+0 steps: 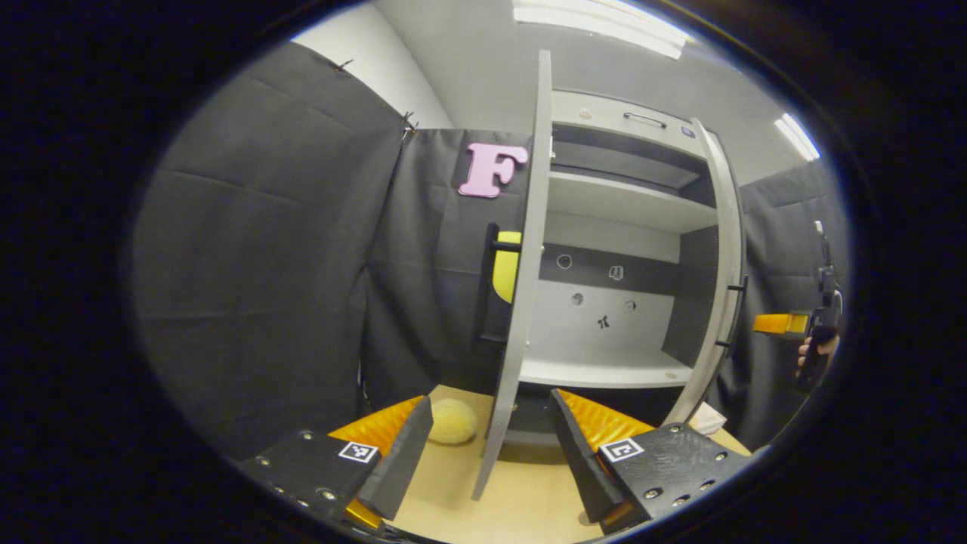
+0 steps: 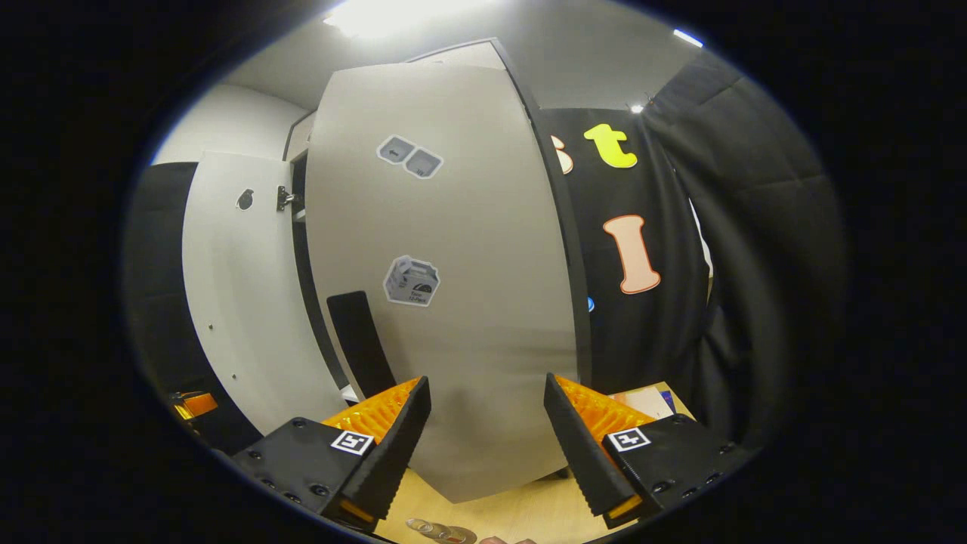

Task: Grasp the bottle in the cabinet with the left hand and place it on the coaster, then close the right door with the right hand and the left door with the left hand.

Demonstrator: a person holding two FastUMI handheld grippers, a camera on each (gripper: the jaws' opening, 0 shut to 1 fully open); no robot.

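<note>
The bottle cannot be made out on the cabinet shelves [image 1: 604, 370] ahead of the left gripper [image 1: 491, 446], so I judge it already out and the door-closing step in hand; at the bottom edge of the right gripper view, just below and between the fingers, a glassy round thing [image 2: 442, 531] lies on the surface [image 2: 514, 514], but whether that is bottle or coaster I cannot tell. The left door [image 1: 521, 287] stands edge-on between the left gripper's spread fingers, which hold nothing, probably lined up for its later push. The right gripper [image 2: 487, 442] also has its fingers apart and empty, with the right door [image 2: 453, 302] broad and close ahead, its outer face toward them, likely for pushing it shut. The left gripper view gives the cabinet's inside, a pale round object [image 1: 452, 421] just beyond its left finger, and the other gripper far right; the right gripper view gives the door faces instead.
</note>
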